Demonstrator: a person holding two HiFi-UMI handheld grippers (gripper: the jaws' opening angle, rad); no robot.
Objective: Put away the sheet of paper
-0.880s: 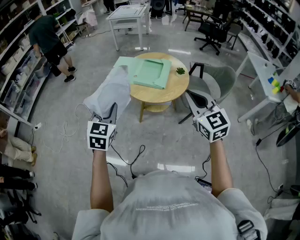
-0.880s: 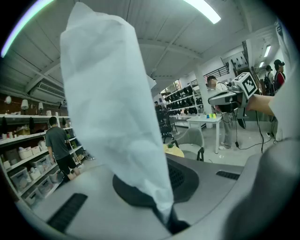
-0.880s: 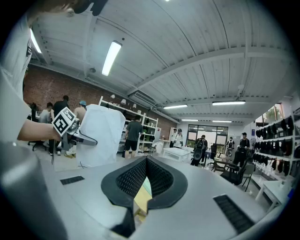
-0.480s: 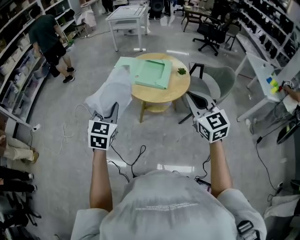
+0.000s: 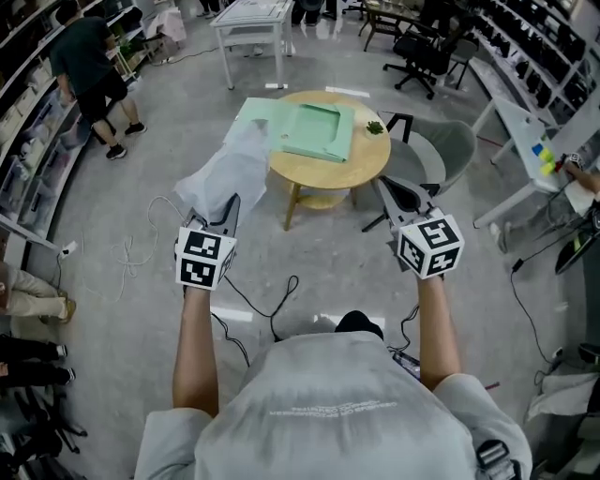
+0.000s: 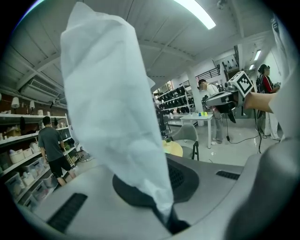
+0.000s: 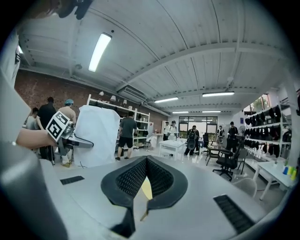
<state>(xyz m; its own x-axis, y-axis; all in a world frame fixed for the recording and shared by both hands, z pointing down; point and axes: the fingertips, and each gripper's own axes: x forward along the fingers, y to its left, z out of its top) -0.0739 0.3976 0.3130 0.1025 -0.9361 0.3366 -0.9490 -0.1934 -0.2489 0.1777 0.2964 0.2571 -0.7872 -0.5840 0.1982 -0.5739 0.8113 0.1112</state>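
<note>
A white sheet of paper (image 5: 225, 173) hangs forward from my left gripper (image 5: 228, 208), whose jaws are shut on its lower edge. In the left gripper view the sheet (image 6: 112, 108) rises from the closed jaws (image 6: 166, 218) and fills the middle of the picture. My right gripper (image 5: 382, 189) is level with the left one, shut with nothing in it; its pads meet in the right gripper view (image 7: 145, 183). A pale green folder (image 5: 319, 131) lies on the round wooden table (image 5: 328, 173) ahead, beyond both grippers.
A small green plant (image 5: 375, 127) stands at the table's right edge. A grey chair (image 5: 441, 155) is right of the table, and a white table (image 5: 248, 14) is behind it. A person (image 5: 89, 70) walks by the left shelves. Black cables (image 5: 272, 309) run across the floor.
In the head view the table and folder now sit slightly higher and further right. Both grippers keep their places and the sheet stays in the left one. The person at the left has stepped away.
</note>
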